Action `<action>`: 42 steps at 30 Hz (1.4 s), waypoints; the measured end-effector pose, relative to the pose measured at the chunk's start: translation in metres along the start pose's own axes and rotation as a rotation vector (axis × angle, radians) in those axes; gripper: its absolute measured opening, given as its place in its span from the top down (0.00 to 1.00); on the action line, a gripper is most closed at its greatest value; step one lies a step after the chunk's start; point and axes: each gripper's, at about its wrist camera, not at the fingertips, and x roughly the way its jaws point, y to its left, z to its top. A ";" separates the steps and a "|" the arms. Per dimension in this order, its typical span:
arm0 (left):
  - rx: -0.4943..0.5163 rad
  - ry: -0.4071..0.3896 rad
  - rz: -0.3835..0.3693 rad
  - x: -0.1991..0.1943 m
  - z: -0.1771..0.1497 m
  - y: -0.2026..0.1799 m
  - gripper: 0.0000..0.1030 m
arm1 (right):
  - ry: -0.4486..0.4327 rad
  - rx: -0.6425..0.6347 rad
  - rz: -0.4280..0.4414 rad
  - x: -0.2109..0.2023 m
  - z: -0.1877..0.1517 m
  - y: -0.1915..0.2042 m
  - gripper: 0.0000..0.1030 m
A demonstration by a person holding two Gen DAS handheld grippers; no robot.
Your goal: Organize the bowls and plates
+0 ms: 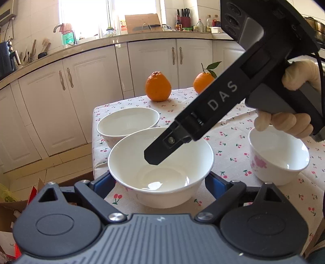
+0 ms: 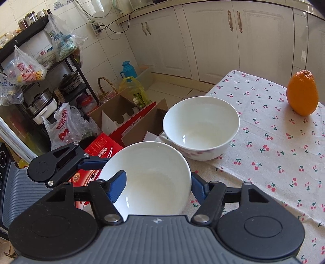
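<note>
Near bowl point(image 1: 160, 172) sits upright, mouth up, on table point(image 1: 229, 142).

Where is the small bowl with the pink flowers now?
In the left wrist view, the flowered bowl stands at the right on the cherry-print tablecloth, beside the large white bowl.

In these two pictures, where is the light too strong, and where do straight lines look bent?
Left wrist view: the window is blown out to white, and the countertop edge curves from fisheye distortion. A small glare spot sits in the near bowl. Right wrist view: light is softer, the cabinet doors bow, and the far bowl shows a faint highlight.
</note>
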 end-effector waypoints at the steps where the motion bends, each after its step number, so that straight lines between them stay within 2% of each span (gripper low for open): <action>1: 0.008 -0.004 0.000 -0.003 0.002 -0.003 0.09 | -0.004 0.002 0.000 -0.004 -0.001 0.000 0.29; 15: 0.081 -0.035 -0.047 -0.031 0.026 -0.053 0.09 | -0.081 0.036 -0.008 -0.085 -0.034 0.000 0.29; 27: 0.137 -0.058 -0.119 -0.030 0.040 -0.100 0.09 | -0.142 0.087 -0.063 -0.140 -0.071 -0.019 0.29; 42: 0.131 -0.022 -0.181 -0.013 0.038 -0.128 0.09 | -0.128 0.125 -0.115 -0.152 -0.102 -0.037 0.29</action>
